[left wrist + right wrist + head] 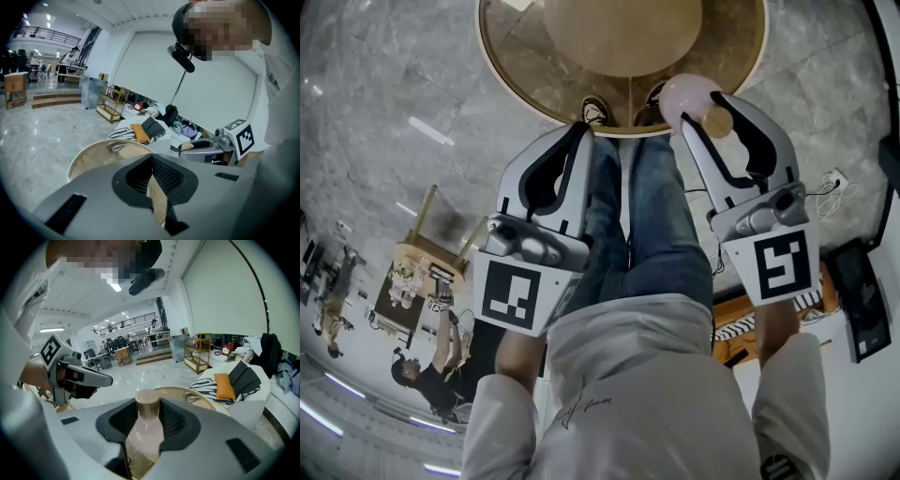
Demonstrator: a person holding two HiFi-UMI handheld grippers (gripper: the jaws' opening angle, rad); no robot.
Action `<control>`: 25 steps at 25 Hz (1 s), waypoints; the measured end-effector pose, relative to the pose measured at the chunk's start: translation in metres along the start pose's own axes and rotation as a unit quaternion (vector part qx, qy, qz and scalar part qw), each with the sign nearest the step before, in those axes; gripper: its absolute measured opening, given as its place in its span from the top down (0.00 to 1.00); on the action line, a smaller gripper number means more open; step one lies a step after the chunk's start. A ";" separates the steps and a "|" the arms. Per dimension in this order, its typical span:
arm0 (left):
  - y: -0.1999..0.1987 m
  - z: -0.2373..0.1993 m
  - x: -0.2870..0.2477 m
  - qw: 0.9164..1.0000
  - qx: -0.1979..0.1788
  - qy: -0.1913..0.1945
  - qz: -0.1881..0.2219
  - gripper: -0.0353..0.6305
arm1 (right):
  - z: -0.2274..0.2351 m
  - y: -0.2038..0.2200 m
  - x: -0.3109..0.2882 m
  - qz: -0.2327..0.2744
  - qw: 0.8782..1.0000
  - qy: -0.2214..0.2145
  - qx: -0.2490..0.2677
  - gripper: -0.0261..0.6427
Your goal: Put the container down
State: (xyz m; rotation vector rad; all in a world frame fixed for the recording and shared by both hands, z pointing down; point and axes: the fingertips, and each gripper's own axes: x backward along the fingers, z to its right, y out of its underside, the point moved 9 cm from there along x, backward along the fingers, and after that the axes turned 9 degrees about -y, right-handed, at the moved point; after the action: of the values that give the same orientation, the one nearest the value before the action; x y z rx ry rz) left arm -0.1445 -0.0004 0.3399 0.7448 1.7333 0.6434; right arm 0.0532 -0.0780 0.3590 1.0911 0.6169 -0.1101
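Right tool point(146, 418): jaws clamped on the container point(145, 432), pads pressing its sides just under the cap point(147, 401). The container's lower body is hidden behind the tool's grey shell in the right gripper view. The head view gives only a rounded shoulder and the cap, so its base and full shape can't be made out. It is a pale pink, smooth bottle with a narrow neck and a flat tan cap. It is held in the tool, not standing on anything. From the head view it sits over the near rim of the counter point(502, 75), just beside the person's shoes point(597, 111). No label is visible on the pink body. A small dark mark shows low down between the jaws, too blurred to read.

Left tool point(151, 159): jaw tips meet and there is nothing between them. A thin wedge gap lower down shows only tan counter surface. Each tool carries a marker cube point(513, 292) with a black-and-white square pattern and no text.

White sweatshirt point(647, 394) has a small script print on the chest, unreadable. Jeans point(652, 216) fill the space between the tools.

The counter is round with a gold rim and a tan top, and its far side is cut off by the frame edge. The grey marble floor point(384, 103) surrounds it. Farther out are a sofa with an orange cushion point(225, 385), a gold shelf rack point(199, 352), and a bystander in dark clothes point(431, 380), too small for detail.
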 end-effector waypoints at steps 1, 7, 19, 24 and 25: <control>0.001 0.000 -0.002 1.000 0.000 0.001 -0.001 0.92 | 0.001 0.001 -0.001 -0.002 1.000 -0.001 0.000 0.74; 0.009 -0.002 -0.014 1.000 0.009 0.001 0.000 0.92 | 0.008 0.012 -0.013 -0.007 1.000 -0.009 0.003 0.74; 0.033 -0.008 -0.030 1.000 0.025 -0.012 -0.012 0.92 | 0.020 0.036 -0.032 -0.015 1.000 -0.007 0.019 0.74; 0.037 -0.008 -0.033 0.999 0.032 -0.017 0.004 0.92 | 0.020 0.045 -0.042 -0.023 0.999 -0.019 0.030 0.74; 0.038 -0.008 -0.034 0.999 0.035 -0.016 0.005 0.92 | 0.021 0.047 -0.044 -0.023 0.999 -0.020 0.031 0.74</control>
State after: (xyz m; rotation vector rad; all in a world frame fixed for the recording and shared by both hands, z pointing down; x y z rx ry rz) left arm -0.1385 -0.0017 0.3910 0.8093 1.7300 0.5771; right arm 0.0429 -0.0832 0.4258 1.1325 0.6054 -0.1918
